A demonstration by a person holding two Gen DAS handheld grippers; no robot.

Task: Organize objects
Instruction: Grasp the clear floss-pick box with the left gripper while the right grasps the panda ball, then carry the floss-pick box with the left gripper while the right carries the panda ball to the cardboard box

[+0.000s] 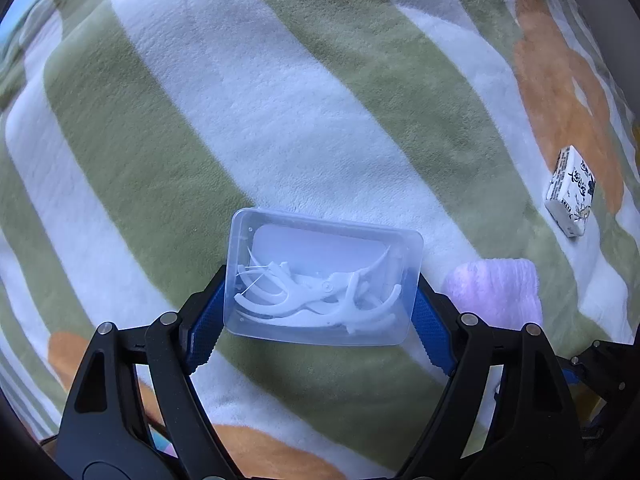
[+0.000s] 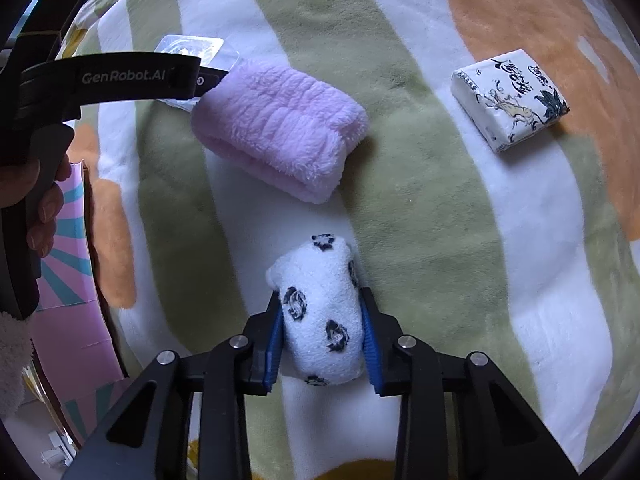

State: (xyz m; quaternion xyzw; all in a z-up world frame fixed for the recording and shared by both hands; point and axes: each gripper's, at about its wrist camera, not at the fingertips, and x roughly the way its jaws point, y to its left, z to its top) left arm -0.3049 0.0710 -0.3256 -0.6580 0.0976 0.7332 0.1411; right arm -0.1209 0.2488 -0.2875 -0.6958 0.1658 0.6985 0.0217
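Note:
A clear plastic box (image 1: 324,276) of white floss picks lies on the striped blanket (image 1: 280,120). My left gripper (image 1: 320,304) points down over it, its blue pads (image 1: 206,316) against the box's two short sides. In the right wrist view, my right gripper (image 2: 322,340) is shut on a rolled white cloth with black spots (image 2: 320,312). A folded pink fluffy cloth (image 2: 280,128) lies just beyond it. A printed tissue pack (image 2: 510,98) sits at the far right. The left gripper's body (image 2: 108,76) covers most of the clear box (image 2: 188,46) in that view.
The pink cloth (image 1: 496,292) lies right of the clear box, and the tissue pack (image 1: 570,192) lies farther right. A person's hand (image 2: 36,200) holds the left gripper's handle. A pink carton with teal rays (image 2: 68,248) stands past the blanket's left edge.

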